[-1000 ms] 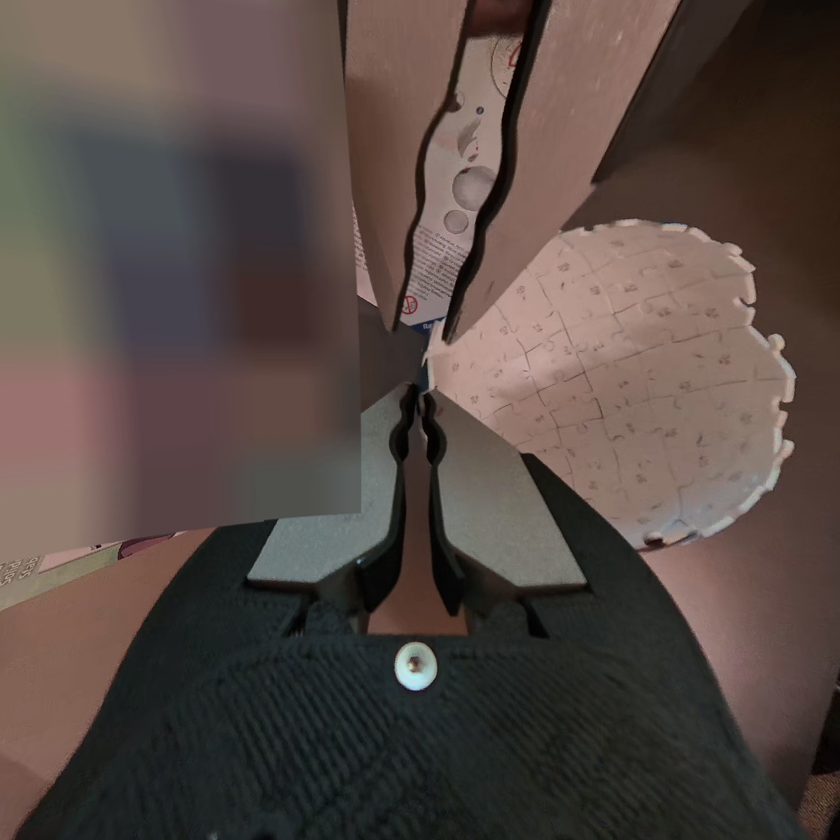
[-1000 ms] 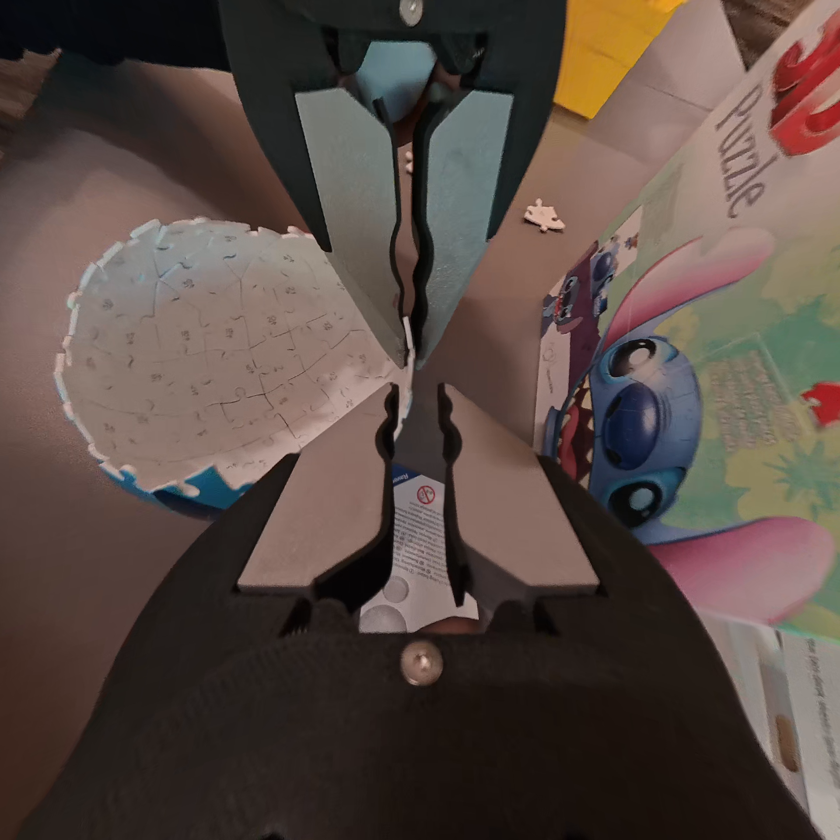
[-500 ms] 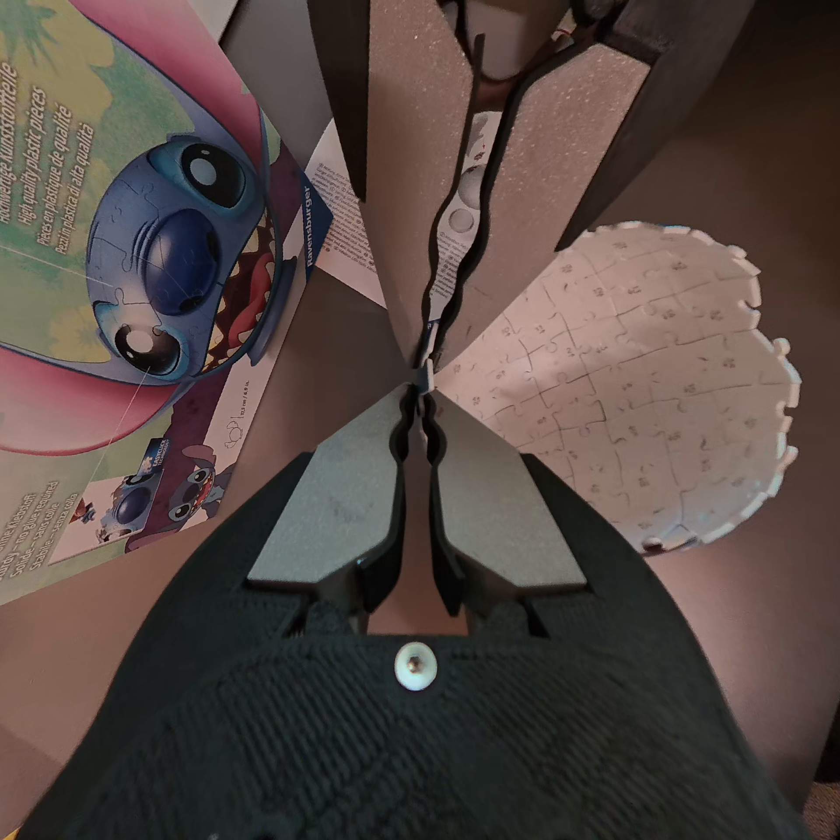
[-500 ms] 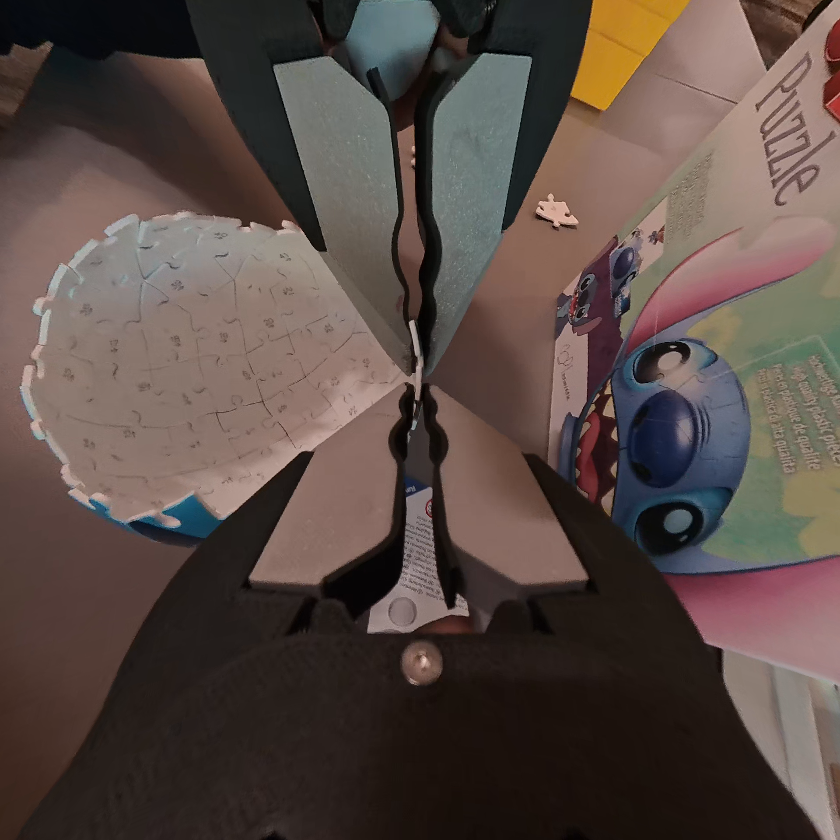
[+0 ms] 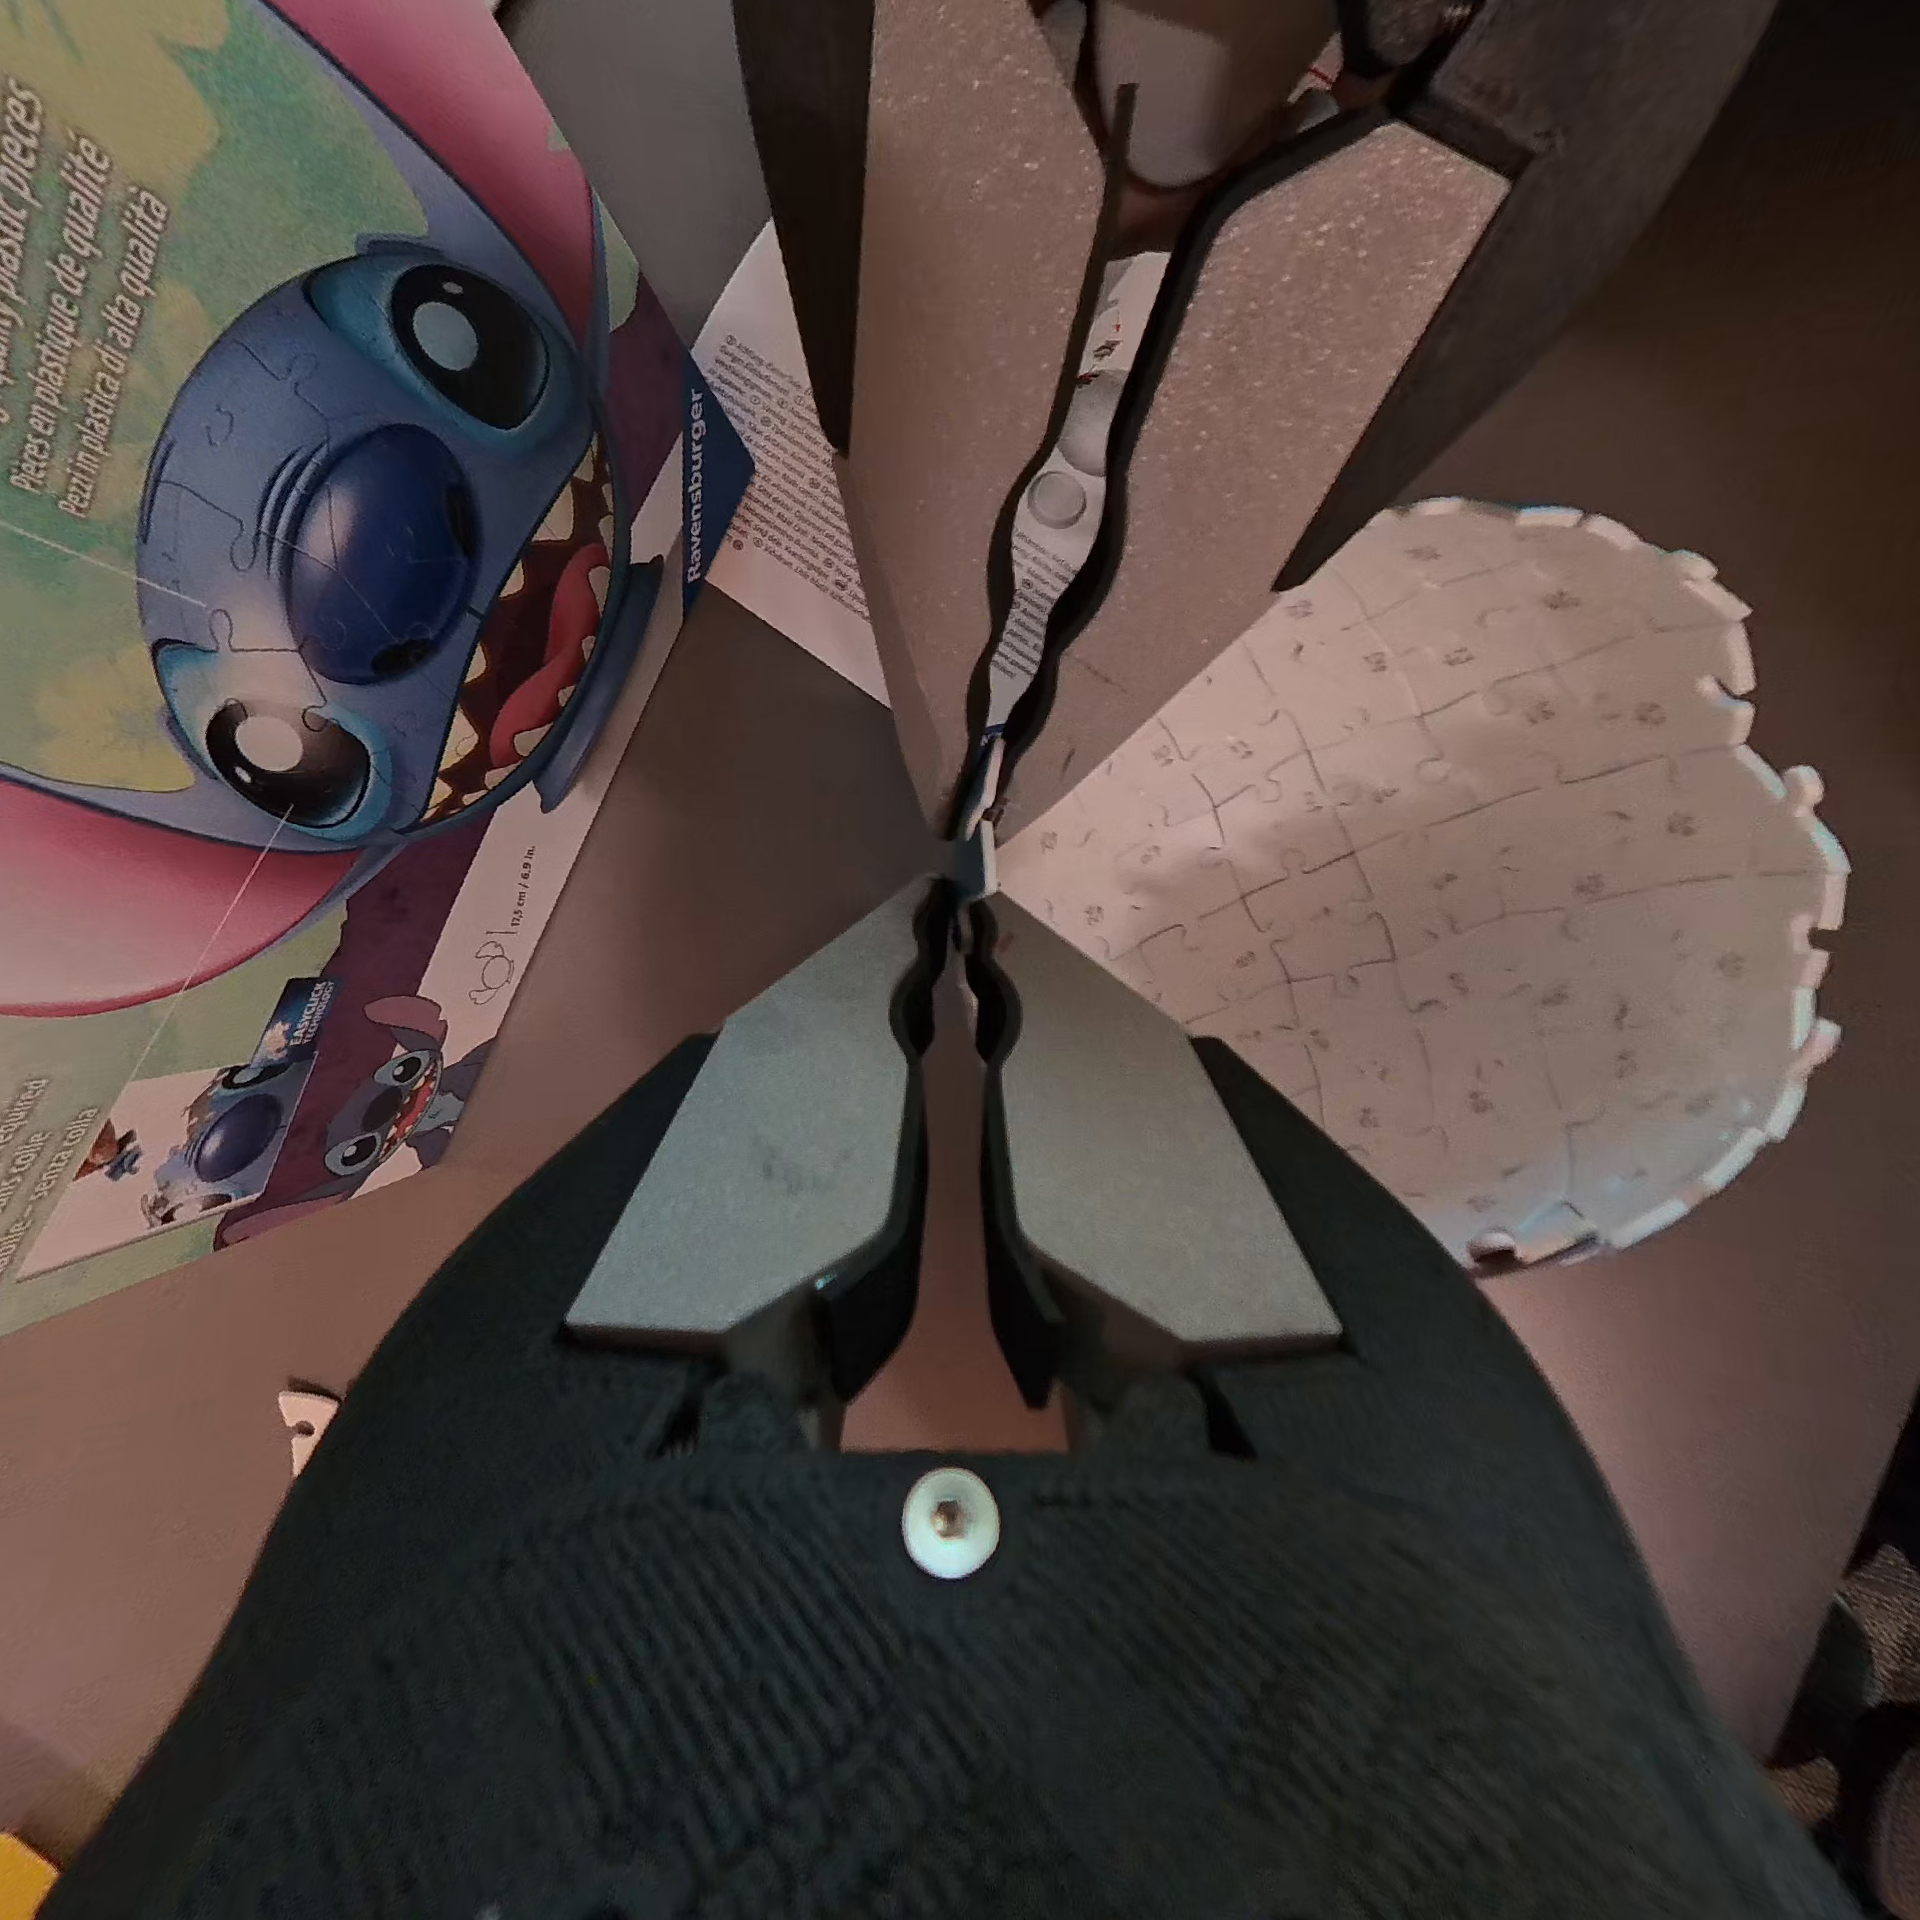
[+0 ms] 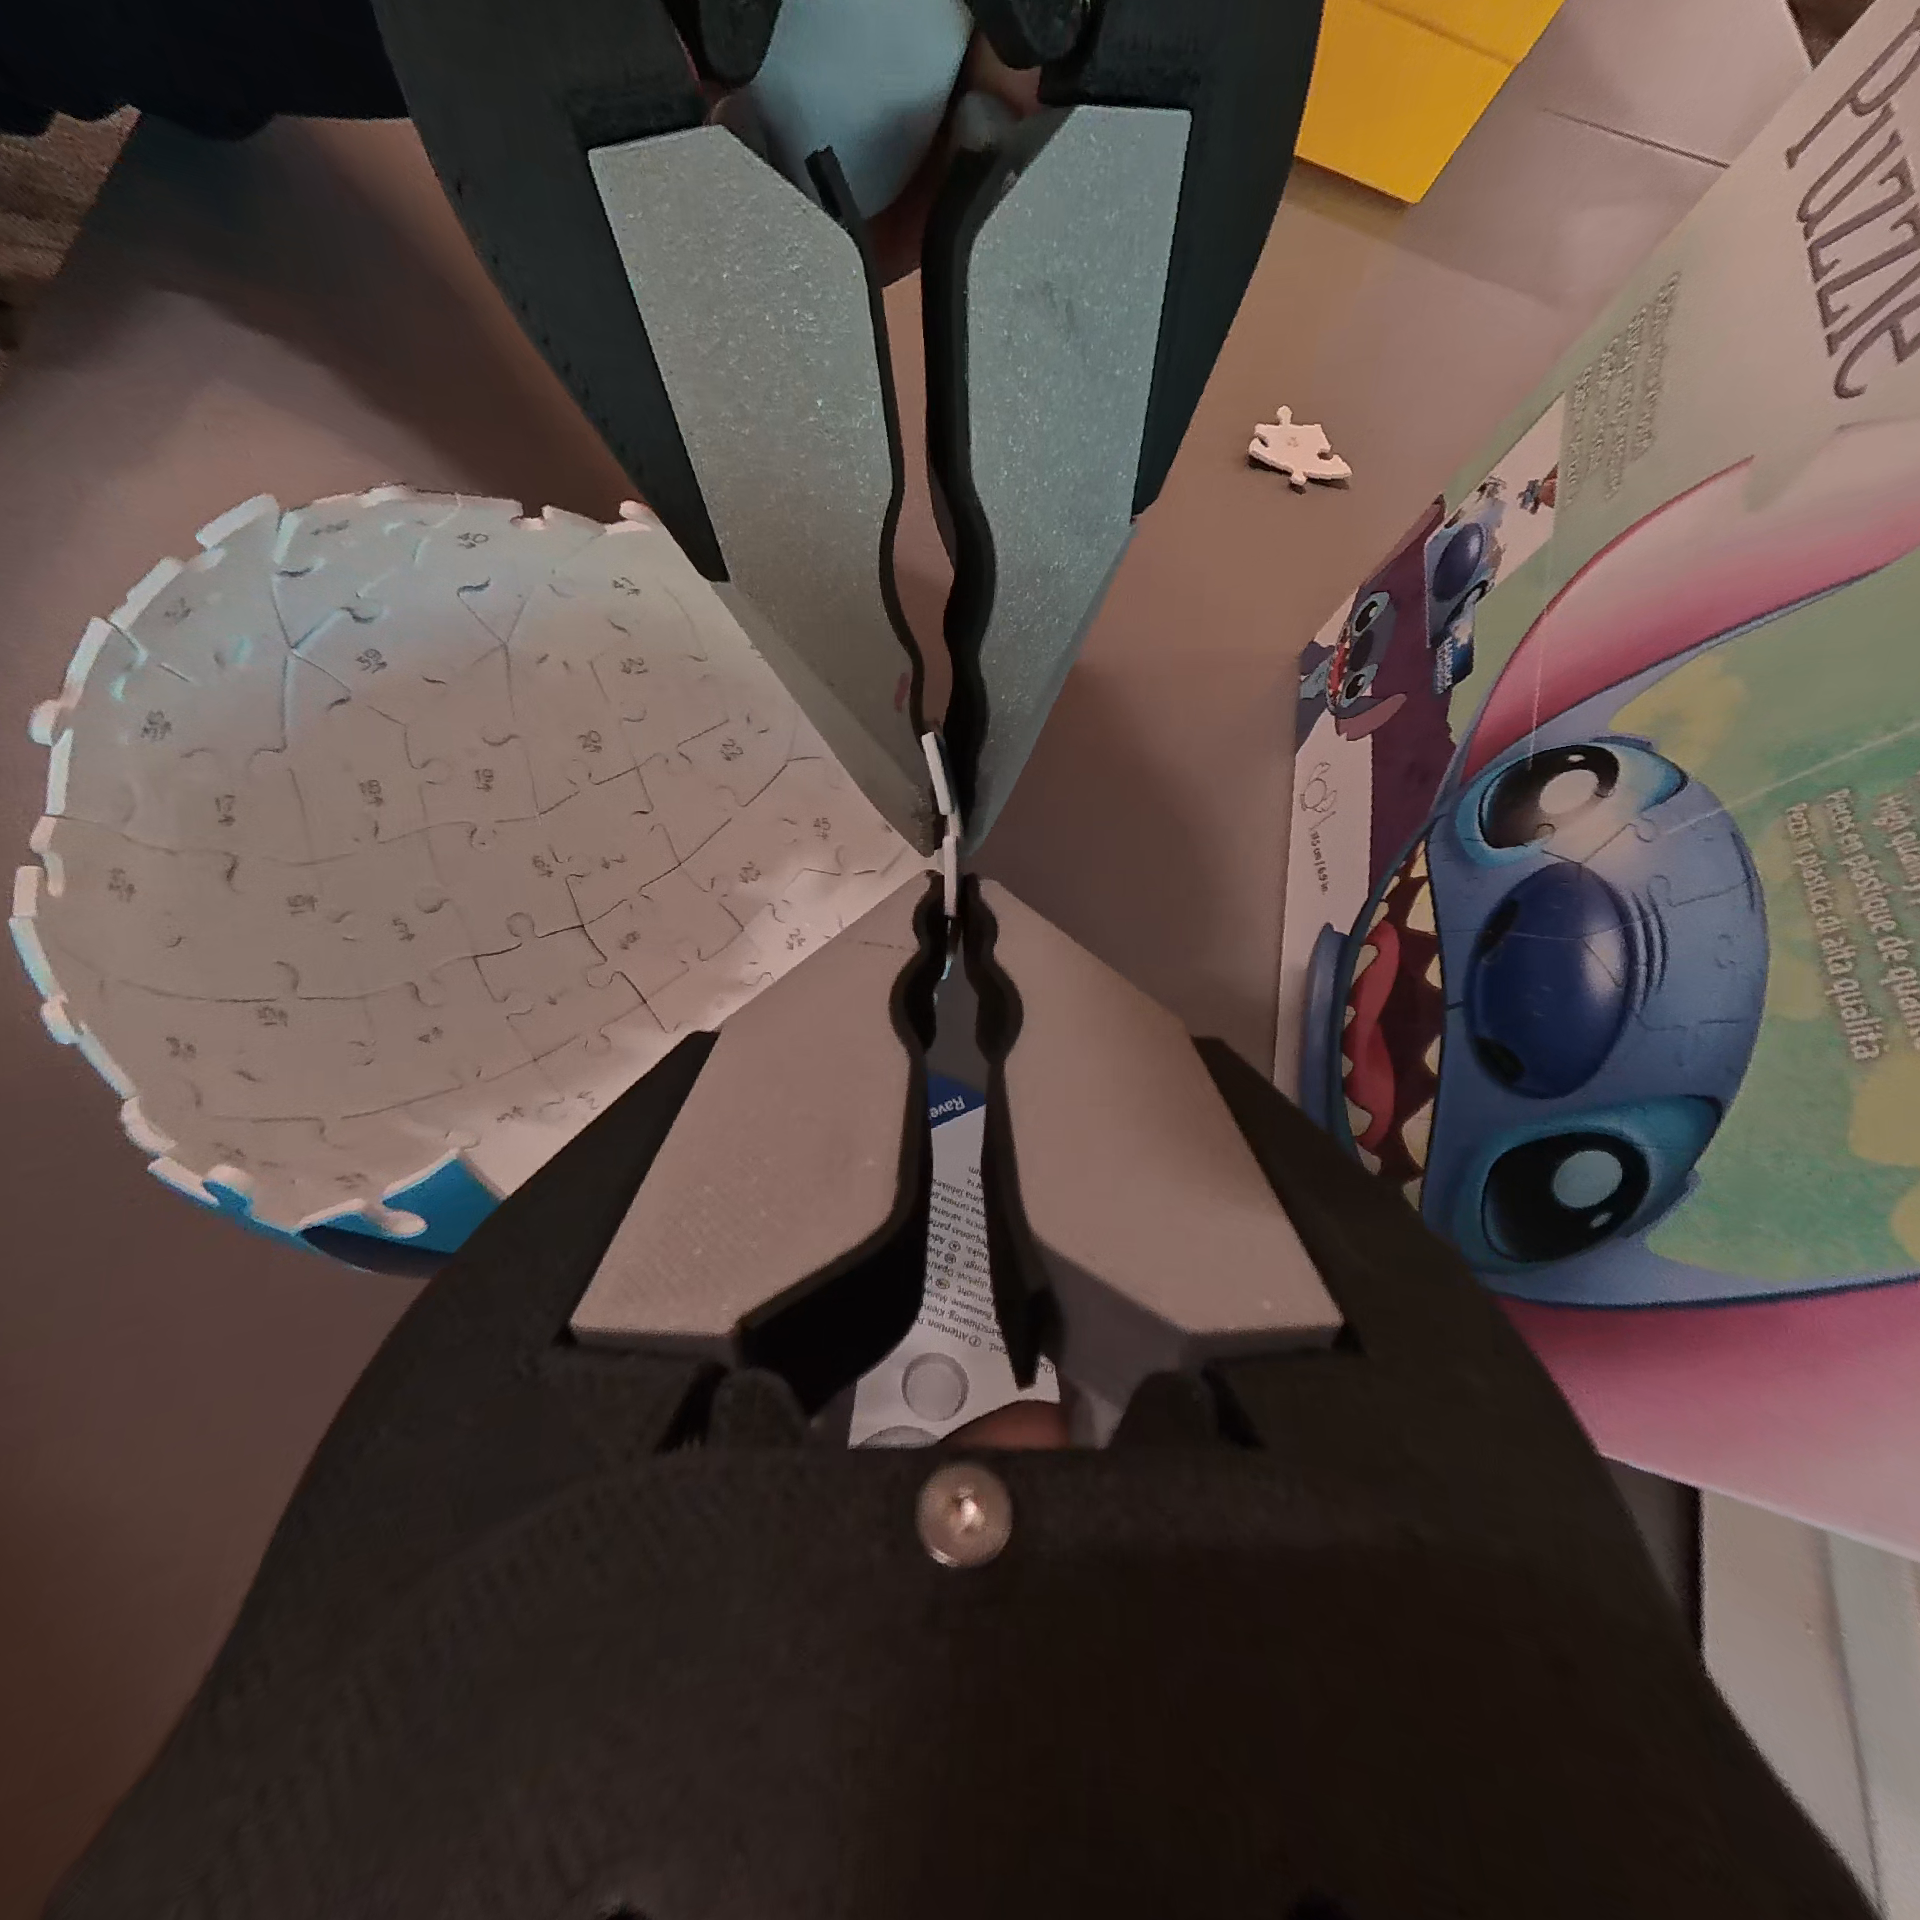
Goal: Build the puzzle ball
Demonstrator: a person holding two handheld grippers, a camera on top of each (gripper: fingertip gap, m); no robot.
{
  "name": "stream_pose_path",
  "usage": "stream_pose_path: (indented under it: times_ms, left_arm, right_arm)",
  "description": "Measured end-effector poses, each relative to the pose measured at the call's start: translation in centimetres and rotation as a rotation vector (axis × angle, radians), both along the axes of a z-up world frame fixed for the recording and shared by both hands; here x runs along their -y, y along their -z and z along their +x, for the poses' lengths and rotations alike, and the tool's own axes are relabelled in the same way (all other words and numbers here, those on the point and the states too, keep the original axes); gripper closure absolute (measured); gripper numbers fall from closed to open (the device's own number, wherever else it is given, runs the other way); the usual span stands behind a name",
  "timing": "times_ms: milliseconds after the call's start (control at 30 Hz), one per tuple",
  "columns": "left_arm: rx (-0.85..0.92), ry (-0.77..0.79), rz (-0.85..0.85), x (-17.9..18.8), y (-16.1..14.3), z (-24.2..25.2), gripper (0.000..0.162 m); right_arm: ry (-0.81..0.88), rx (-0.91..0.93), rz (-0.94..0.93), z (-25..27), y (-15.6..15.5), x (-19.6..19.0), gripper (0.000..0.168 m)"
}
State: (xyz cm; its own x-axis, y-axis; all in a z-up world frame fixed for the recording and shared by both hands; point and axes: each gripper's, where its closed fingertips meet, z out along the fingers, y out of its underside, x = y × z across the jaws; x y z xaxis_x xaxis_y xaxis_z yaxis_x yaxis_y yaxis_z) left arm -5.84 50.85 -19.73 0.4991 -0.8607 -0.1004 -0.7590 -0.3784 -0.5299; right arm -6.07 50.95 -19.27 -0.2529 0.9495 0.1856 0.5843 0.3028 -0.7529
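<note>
The half-built puzzle ball [image 5: 1455, 883] lies on the brown table as an open white bowl with a blue outside [image 6: 364, 852]. My left gripper [image 5: 951, 904] and right gripper [image 6: 951, 896] meet tip to tip above the table, beside the bowl's rim. A small white puzzle piece [image 6: 938, 784] stands edge-on between them and also shows in the left wrist view [image 5: 979, 847]. Both pairs of jaws are shut on it. I cannot tell whether it is one piece or two joined.
The colourful puzzle box [image 5: 260, 623] lies flat beside the grippers [image 6: 1610, 935]. A printed leaflet [image 5: 790, 488] lies under the right gripper. A loose white piece [image 6: 1299, 445] lies on the table beyond the box. A yellow object [image 6: 1403, 94] sits at the far edge. Both grippers' tips are close together, under 4 cm apart.
The right gripper was open a second ago. It has moved up to the left gripper's tips and shut on the piece held there. The bowl has not moved.
</note>
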Motion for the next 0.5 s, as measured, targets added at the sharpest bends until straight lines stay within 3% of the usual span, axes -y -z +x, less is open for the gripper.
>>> stream_pose_path:
  times_ms: [133,267,500]
  left_arm:
    - [0.025,0.016,-0.029,0.3,0.0,0.0,0.16]
    - [0.052,0.035,-0.118,1.5,-0.5,-0.7,0.14]
    - [0.111,0.009,-0.09,1.2,-2.3,-1.7,0.147]
  right_arm:
    - [0.001,-0.001,-0.035,-0.1,0.0,0.1,0.168]
    - [0.003,-0.001,-0.043,-0.1,-0.1,0.1,0.168]
    - [0.005,0.0,-0.034,-0.1,-0.1,0.1,0.168]
